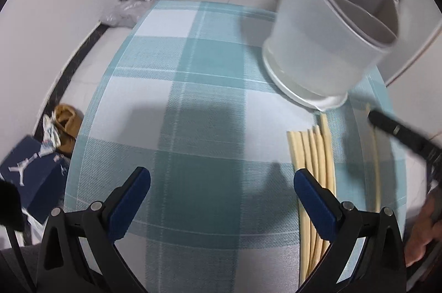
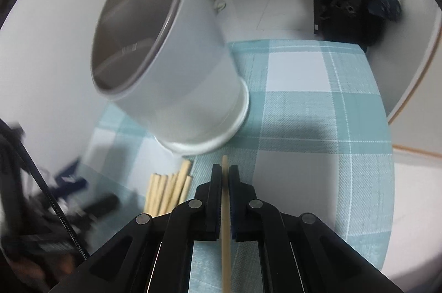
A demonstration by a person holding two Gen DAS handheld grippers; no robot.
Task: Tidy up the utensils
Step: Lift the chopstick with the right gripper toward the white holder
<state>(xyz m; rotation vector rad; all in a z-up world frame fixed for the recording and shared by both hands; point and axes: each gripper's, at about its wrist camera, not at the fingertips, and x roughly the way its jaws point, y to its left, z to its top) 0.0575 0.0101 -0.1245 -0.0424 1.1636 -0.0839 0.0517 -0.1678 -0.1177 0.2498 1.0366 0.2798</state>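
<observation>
Right wrist view shows your right gripper [image 2: 225,174] clenched on a single pale wooden chopstick [image 2: 226,224], which runs straight up the middle between the two black fingers, its tip poking out just past them toward 12 o'clock. Just beyond that tip stands the white round plastic utensil holder [image 2: 176,88] with inner dividers, its base resting on the teal-and-white checked tablecloth [image 2: 317,113]. At about 10 o'clock from your gripper lies the bundle of pale wooden chopsticks [image 2: 168,190], flat on the cloth, their ends pointing toward the holder's base. Much of this view is blurred.

From the left wrist view, your left gripper [image 1: 222,181] is released, its blue-padded fingers [image 1: 129,199] spread wide over bare cloth with nothing between them. The chopstick bundle [image 1: 315,155] lies at 3 o'clock, passing behind the right finger. The holder [image 1: 326,39] stands at about 1 o'clock, near the bundle's far ends. At the right edge you can see a black finger of the right gripper [image 1: 392,130] with a chopstick [image 1: 374,168] running along below it, and part of your hand [image 1: 425,232] at 4 o'clock.
</observation>
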